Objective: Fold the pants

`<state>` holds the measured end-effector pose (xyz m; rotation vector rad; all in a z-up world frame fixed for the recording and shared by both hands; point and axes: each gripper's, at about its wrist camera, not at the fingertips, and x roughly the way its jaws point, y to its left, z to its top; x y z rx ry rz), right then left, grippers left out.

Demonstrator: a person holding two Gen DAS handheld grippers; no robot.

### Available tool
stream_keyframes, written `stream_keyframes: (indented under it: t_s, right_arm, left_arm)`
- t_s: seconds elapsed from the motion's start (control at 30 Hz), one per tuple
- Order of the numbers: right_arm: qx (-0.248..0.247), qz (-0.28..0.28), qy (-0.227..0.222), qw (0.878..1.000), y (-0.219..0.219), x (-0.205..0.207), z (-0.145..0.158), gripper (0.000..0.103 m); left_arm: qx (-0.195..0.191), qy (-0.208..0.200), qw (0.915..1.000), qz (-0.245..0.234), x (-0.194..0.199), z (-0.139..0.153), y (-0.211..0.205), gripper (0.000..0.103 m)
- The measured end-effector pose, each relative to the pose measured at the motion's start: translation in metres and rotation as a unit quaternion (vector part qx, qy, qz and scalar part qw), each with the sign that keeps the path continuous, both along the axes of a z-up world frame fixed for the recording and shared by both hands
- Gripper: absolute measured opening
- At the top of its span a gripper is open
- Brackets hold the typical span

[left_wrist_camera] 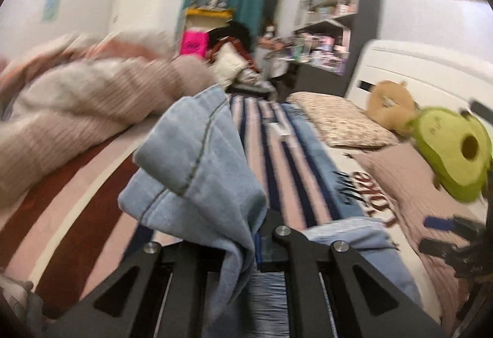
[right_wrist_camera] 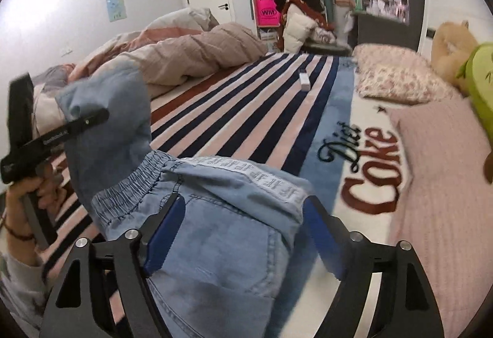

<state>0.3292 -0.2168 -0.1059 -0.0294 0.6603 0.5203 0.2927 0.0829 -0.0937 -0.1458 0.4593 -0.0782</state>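
Denim, light blue: the pants (right_wrist_camera: 215,245) lie on the striped bedspread (right_wrist_camera: 246,110), waistband end close under my right gripper (right_wrist_camera: 243,233). Its jaws stand wide apart, straddling the waistband and pocket area, with cloth between them; I can't tell if the blue pads (right_wrist_camera: 166,233) press it. My left gripper (left_wrist_camera: 257,248) is clenched tight on a bunched leg end of the pants (left_wrist_camera: 197,171), lifted off the bed. In the right wrist view that lifted fabric hangs from the left gripper, held in my left hand (right_wrist_camera: 27,193). Crumpled duvet (right_wrist_camera: 185,54) sits beyond, pillows (right_wrist_camera: 397,76) and green plush (left_wrist_camera: 453,147) to the right.
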Motion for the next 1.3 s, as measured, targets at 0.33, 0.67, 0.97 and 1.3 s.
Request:
stream_keyframes:
  t_s: [0.33, 0.67, 0.97, 1.3]
  right_arm:
    - [0.048, 0.009, -0.023, 0.999, -0.035, -0.010, 0.019, 0.077]
    - [0.061, -0.027, -0.009, 0.998, -0.062, 0.000, 0.015, 0.077]
    - [0.065, -0.037, 0.000, 0.997, -0.061, 0.005, 0.011, 0.077]
    - [0.087, 0.007, 0.036, 0.996, -0.037, 0.019, -0.009, 0.077]
  left_arm:
    - [0.025, 0.019, 0.9933, -0.111, 0.001, 0.009, -0.113, 0.005]
    - [0.052, 0.105, 0.9737, -0.195, 0.013, -0.038, -0.162, 0.005]
    - [0.033, 0.138, 0.9502, -0.277, 0.000, -0.055, -0.166, 0.034]
    - [-0.006, 0.043, 0.9684, -0.245, -0.034, 0.017, -0.098, 0.058]
